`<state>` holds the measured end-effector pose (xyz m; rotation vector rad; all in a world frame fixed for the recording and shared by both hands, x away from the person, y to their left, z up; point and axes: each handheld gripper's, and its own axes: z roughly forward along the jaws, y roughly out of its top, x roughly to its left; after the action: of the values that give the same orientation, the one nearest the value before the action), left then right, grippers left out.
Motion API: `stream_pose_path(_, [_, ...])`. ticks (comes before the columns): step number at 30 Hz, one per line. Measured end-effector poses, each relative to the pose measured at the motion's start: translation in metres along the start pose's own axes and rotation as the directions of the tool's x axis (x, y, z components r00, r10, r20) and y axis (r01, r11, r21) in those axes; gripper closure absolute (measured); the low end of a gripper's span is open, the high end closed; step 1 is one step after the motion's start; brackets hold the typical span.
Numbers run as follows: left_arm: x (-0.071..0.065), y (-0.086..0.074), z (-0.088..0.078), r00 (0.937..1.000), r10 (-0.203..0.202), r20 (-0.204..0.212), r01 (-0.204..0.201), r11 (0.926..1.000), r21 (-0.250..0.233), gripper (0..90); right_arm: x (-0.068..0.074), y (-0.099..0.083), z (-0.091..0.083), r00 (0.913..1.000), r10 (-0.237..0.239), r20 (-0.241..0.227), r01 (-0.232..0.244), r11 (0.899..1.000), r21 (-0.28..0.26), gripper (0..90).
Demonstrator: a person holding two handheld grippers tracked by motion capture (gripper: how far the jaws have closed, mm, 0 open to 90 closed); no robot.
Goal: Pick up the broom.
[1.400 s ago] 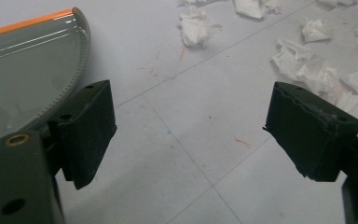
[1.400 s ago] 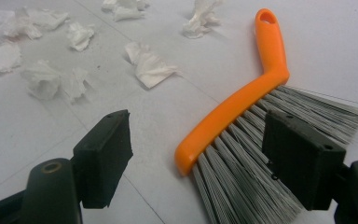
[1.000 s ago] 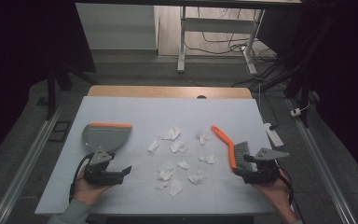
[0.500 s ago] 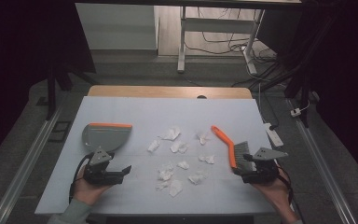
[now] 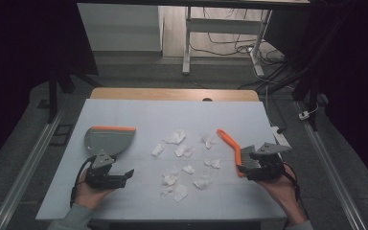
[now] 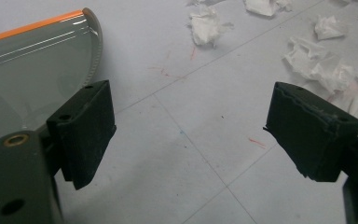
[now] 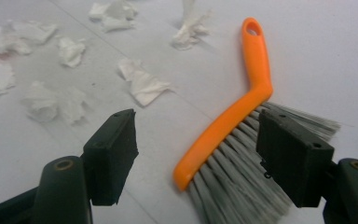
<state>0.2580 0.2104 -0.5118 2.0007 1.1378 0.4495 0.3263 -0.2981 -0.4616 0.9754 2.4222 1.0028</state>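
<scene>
Orange-handled and grey-bristled, the brush point(image 5: 235, 151) lies flat on the white table point(image 5: 124, 115), just right of the scattered paper scraps point(image 5: 184, 165), its handle pointing away from the person and its bristles toward them. That layout suits the work apparently in hand: sweeping the scraps into the dustpan point(image 5: 108, 140), which lies on the far side of the scraps from the brush, its orange lip turned away from the person.

The right gripper point(image 7: 200, 154) hangs over the brush with its jaws spread wide, one on either side of the bristle head and the lower handle, touching neither as far as I can tell; it looks lined up to close on the brush. Across the scraps from the brush, the left gripper point(image 6: 191, 135) also stands with jaws wide apart and nothing between them, the dustpan's grey body just beside one jaw, probably so each hand takes its own tool.
</scene>
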Motion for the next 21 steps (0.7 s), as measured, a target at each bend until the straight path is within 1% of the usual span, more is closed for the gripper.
stream_pose_path(2, [0.000, 0.000, 0.000, 1.0000, 0.003, 0.000, -0.003, 1.0000, 0.002, 16.4, -0.004, 0.007, 0.001, 0.9999, 0.013, 0.000, -0.013, 1.000, -0.001, 28.6])
stream_pose_path(3, [0.000, 0.000, 0.000, 1.0000, 0.003, 0.001, -0.003, 1.0000, 0.002, 16.4, -0.004, 0.007, 0.001, 0.9999, 0.013, 0.000, -0.013, 1.000, -0.001, 28.6])
stream_pose_path(4, [-0.001, 0.000, 0.000, 1.0000, 0.004, 0.000, -0.004, 1.0000, 0.002, 16.4, -0.008, 0.015, 0.002, 0.9998, 0.019, -0.008, -0.019, 1.000, 0.000, 28.8])
stream_pose_path(5, [0.000, 0.000, 0.000, 1.0000, 0.004, 0.001, -0.004, 1.0000, 0.002, 16.4, -0.008, 0.015, 0.002, 0.9998, 0.019, -0.008, -0.019, 1.000, 0.000, 28.8])
stream_pose_path(6, [0.000, 0.000, 0.001, 1.0000, 0.004, 0.001, -0.004, 1.0000, 0.003, 16.4, -0.011, 0.025, 0.004, 0.9999, 0.016, -0.005, -0.016, 1.000, 0.007, 29.2])
stream_pose_path(8, [0.000, 0.000, 0.001, 1.0000, 0.003, 0.002, -0.003, 1.0000, 0.006, 16.5, -0.014, 0.034, 0.005, 0.9998, 0.017, -0.005, -0.017, 1.000, 0.015, 29.5])
stream_pose_path(11, [-0.001, 0.000, 0.002, 1.0000, 0.007, 0.003, -0.007, 0.9999, 0.011, 16.5, -0.020, 0.046, 0.007, 0.9996, 0.027, -0.004, -0.027, 0.999, 0.028, 29.9])
stream_pose_path(13, [-0.001, 0.000, 0.002, 0.9999, 0.010, 0.003, -0.010, 0.9999, 0.011, 16.5, -0.022, 0.049, 0.008, 0.9994, 0.033, -0.005, -0.033, 0.999, 0.032, 29.9])
stream_pose_path(14, [-0.001, 0.000, 0.002, 0.9999, 0.011, 0.003, -0.011, 0.9999, 0.011, 16.5, -0.026, 0.055, 0.010, 0.9991, 0.041, -0.001, -0.041, 0.998, 0.053, 30.3])
stream_pose_path(16, [-0.001, 0.000, 0.002, 0.9999, 0.010, 0.001, -0.010, 0.9999, 0.011, 16.6, -0.030, 0.061, 0.014, 0.9984, 0.055, -0.009, -0.054, 0.995, 0.081, 30.5])
stream_pose_path(17, [-0.001, 0.000, 0.002, 1.0000, 0.010, 0.001, -0.010, 0.9999, 0.011, 16.6, -0.030, 0.061, 0.014, 0.9984, 0.055, -0.009, -0.054, 0.995, 0.081, 30.5])
stream_pose_path(18, [-0.001, 0.000, 0.002, 0.9999, 0.010, 0.000, -0.010, 0.9999, 0.012, 16.6, -0.032, 0.064, 0.016, 0.9980, 0.063, -0.009, -0.062, 0.994, 0.095, 30.6])
stream_pose_path(19, [-0.001, 0.000, 0.002, 1.0000, 0.010, -0.001, -0.010, 0.9999, 0.013, 16.6, -0.035, 0.069, 0.020, 0.9978, 0.065, -0.007, -0.064, 0.991, 0.121, 30.8])
stream_pose_path(20, [-0.001, 0.000, 0.002, 1.0000, 0.009, -0.001, -0.009, 0.9999, 0.013, 16.6, -0.037, 0.072, 0.022, 0.9977, 0.067, -0.011, -0.065, 0.989, 0.133, 30.8])
stream_pose_path(21, [-0.001, 0.000, 0.002, 1.0000, 0.008, -0.001, -0.008, 0.9999, 0.013, 16.6, -0.037, 0.072, 0.022, 0.9977, 0.067, -0.011, -0.065, 0.989, 0.133, 30.8])
